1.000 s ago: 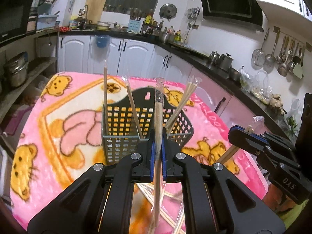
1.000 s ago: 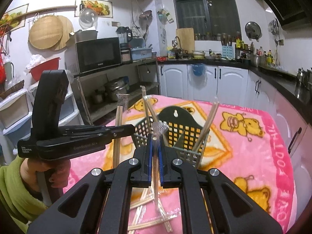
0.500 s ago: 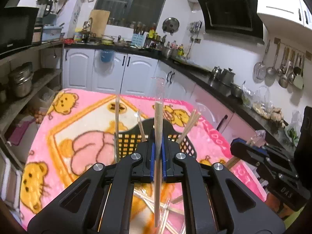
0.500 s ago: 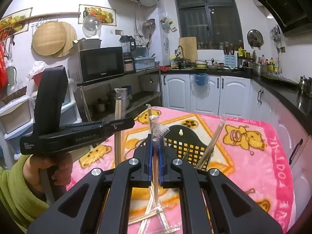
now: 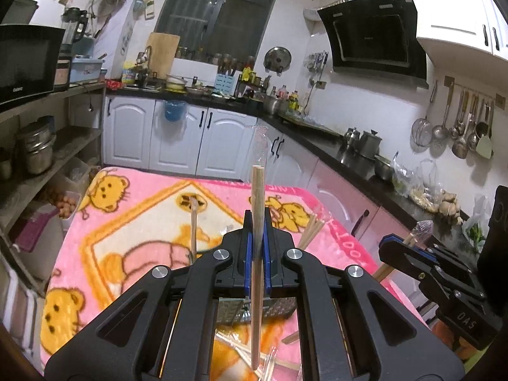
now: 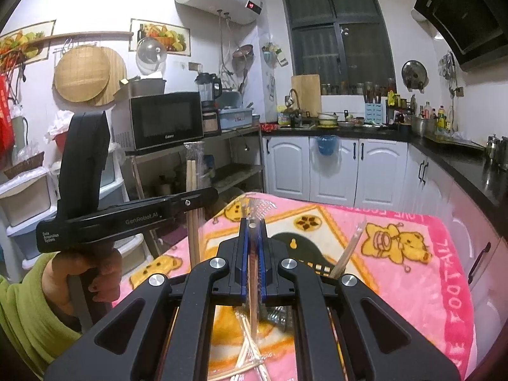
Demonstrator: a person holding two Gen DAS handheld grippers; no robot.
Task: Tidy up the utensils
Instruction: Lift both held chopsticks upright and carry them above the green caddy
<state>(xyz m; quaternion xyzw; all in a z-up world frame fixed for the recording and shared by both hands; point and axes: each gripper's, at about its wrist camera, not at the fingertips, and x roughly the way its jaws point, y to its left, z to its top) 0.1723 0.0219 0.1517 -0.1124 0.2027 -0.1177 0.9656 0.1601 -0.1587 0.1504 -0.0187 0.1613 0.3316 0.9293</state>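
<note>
— Pink bear-print blanket (image 5: 133, 222) covers the desk; what stands on it?

— A dark mesh utensil basket (image 6: 304, 250), mostly hidden behind the tools, with wrapped chopsticks (image 6: 347, 252) leaning in it. Loose pairs (image 6: 250, 354) lie on the blanket nearer the cameras.

— And the tools?

— Left tool (image 5: 257, 254) is clamped on an upright wrapped chopstick pair (image 5: 256, 285) above the basket — right tool (image 6: 253, 254) likewise grips its own wrapped pair (image 6: 253, 295).
</note>
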